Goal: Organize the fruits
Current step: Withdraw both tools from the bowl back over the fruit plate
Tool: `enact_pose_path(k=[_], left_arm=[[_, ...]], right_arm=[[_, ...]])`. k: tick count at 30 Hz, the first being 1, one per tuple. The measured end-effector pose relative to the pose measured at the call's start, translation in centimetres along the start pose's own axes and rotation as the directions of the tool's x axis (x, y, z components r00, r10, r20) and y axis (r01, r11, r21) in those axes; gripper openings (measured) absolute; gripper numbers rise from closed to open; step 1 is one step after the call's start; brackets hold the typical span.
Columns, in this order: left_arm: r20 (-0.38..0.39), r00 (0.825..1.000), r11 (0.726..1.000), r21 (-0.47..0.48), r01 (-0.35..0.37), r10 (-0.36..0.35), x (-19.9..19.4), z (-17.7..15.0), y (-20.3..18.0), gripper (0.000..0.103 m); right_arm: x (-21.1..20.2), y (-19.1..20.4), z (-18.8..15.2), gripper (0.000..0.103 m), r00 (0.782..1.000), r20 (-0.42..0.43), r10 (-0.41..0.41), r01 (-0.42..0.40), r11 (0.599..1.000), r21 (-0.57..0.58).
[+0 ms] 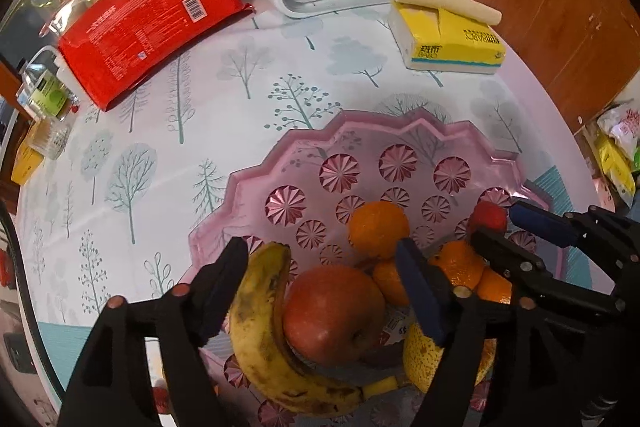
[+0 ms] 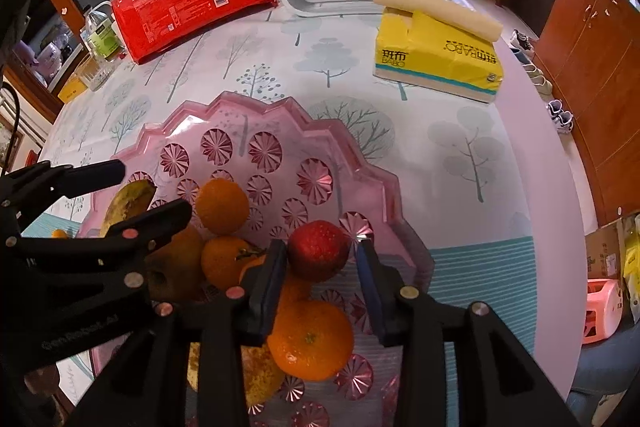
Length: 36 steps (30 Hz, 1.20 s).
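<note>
Fruits sit gathered in the pink tray (image 2: 344, 163) at the desk's near edge, keeping them together. Left tool (image 1: 320, 287) gapes around banana (image 1: 256, 327) and apple (image 1: 332, 311); right tool (image 2: 322, 267) brackets the strawberry (image 2: 318, 251), unclamped.

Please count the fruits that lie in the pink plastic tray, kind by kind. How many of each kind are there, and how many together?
Round orange mandarins: 4
Yellow spotted banana: 1
Large red apple: 1
Small red fruit: 1
Yellow speckled fruit, perhaps a pear: 1
Total: 8
</note>
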<state>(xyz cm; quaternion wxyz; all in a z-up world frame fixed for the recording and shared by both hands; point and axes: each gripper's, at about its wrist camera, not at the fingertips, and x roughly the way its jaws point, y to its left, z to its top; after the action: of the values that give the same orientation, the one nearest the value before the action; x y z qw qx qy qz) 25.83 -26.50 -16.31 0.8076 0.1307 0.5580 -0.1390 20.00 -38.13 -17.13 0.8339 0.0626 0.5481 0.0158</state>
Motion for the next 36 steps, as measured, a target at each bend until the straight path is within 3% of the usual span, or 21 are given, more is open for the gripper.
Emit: enact_pose_path(k=[20, 36], left_arm=[[0.086, 0.996, 0.997, -0.07, 0.044, -0.038, -6.5, -2.3, 0.6, 0.085], [0.11, 0.993, 0.991, -0.118, 0.062, -0.049, -10.3, -8.1, 2.2, 0.086]], right_arm=[[-4.8, 0.4, -1.2, 0.044, 0.999, 0.046, 0.019, -0.022, 0.998, 0.055], [-7.6, 3.2, -5.2, 0.045, 0.997, 0.052, 0.053, -0.056, 0.997, 0.048]])
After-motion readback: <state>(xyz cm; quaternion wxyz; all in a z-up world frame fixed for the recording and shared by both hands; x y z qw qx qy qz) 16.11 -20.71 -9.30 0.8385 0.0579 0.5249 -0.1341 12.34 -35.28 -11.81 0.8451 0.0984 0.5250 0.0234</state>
